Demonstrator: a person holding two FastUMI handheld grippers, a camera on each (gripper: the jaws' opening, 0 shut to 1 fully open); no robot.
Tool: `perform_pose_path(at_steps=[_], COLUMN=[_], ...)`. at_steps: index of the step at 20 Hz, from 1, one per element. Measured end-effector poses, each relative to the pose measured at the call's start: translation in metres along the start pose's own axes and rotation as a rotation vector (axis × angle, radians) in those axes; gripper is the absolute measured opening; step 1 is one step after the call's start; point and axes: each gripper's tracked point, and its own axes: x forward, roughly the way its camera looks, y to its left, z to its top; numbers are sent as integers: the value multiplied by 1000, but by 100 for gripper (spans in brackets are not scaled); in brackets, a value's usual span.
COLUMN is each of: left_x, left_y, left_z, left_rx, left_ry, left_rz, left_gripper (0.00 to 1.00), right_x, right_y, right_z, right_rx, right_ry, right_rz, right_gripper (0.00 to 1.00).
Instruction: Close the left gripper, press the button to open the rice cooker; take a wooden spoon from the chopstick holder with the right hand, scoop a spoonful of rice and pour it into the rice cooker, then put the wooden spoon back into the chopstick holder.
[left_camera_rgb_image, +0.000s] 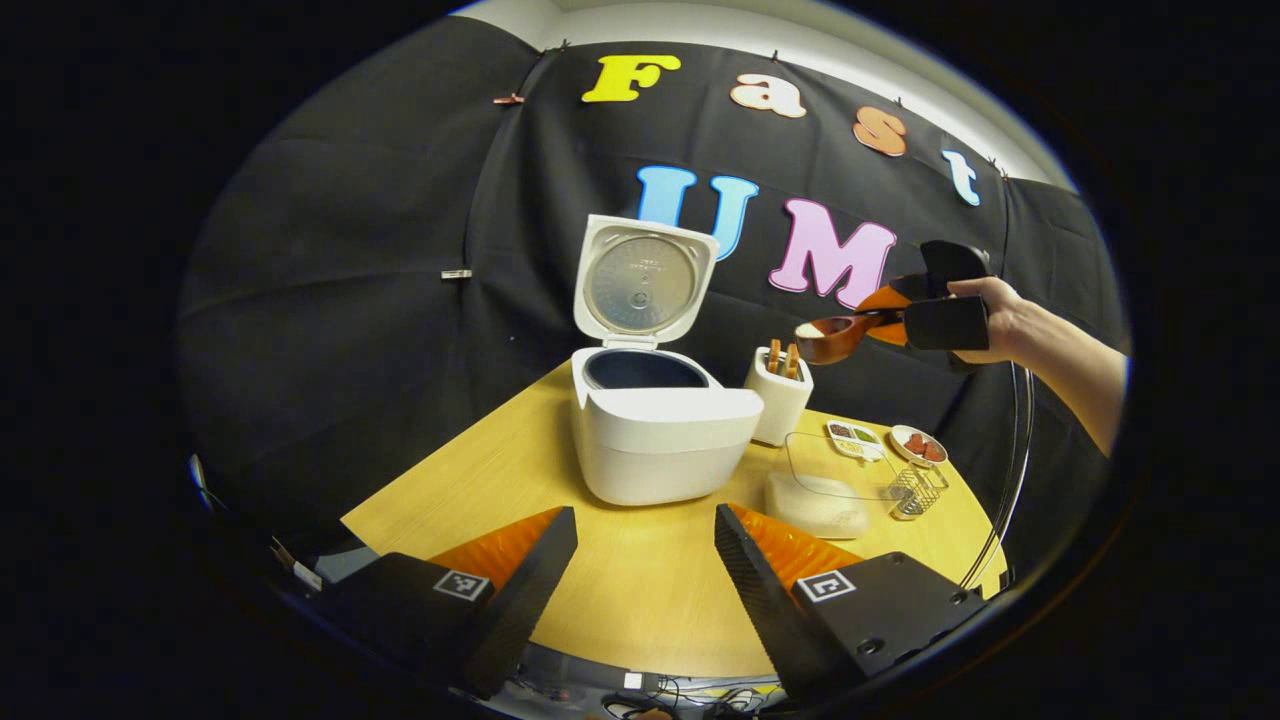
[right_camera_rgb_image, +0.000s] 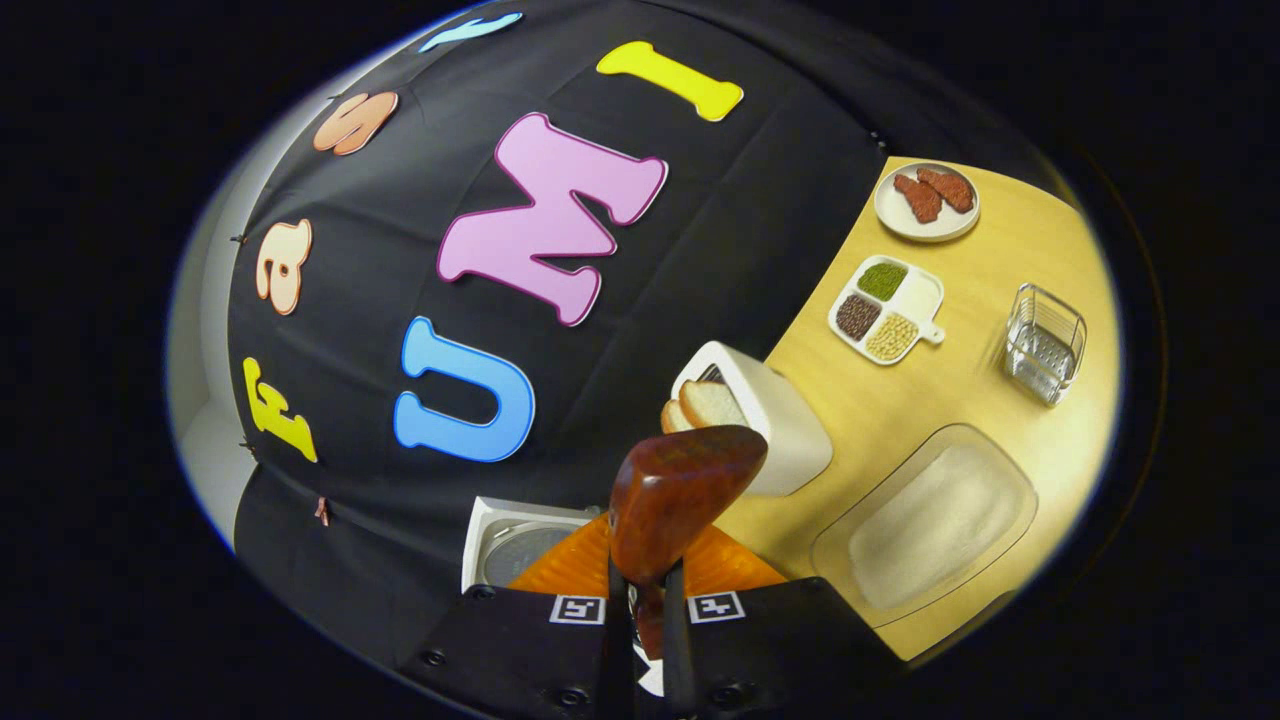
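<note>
The white rice cooker stands on the wooden table with its lid raised and the dark pot showing. To its right is the white chopstick holder with wooden utensils in it. My left gripper hovers open near the table's front edge, holding nothing. Up in the air to the right, my right gripper is shut on the handle of the wooden spoon, above the holder. The spoon rises from my right gripper, over the holder and beside the lid. I cannot tell whether the spoon carries rice.
A clear container of rice sits right of the cooker, seen too as the rice container. Behind it are a divided dish of beans, a plate with red pieces and a small wire basket. A person's forearm reaches in from the right.
</note>
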Motion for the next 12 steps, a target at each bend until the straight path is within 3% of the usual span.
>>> perform_pose_path(at_steps=[6,12], left_x=[4,6], left_y=[45,57], left_z=[4,1], left_rx=[54,107], left_ry=[15,34], left_rz=[22,-3], left_gripper=[96,96], right_x=[38,74], right_y=[47,64], right_z=[-48,-93], right_rx=[-61,-221], right_ry=[16,23], right_rz=[37,34], right_gripper=[15,16])
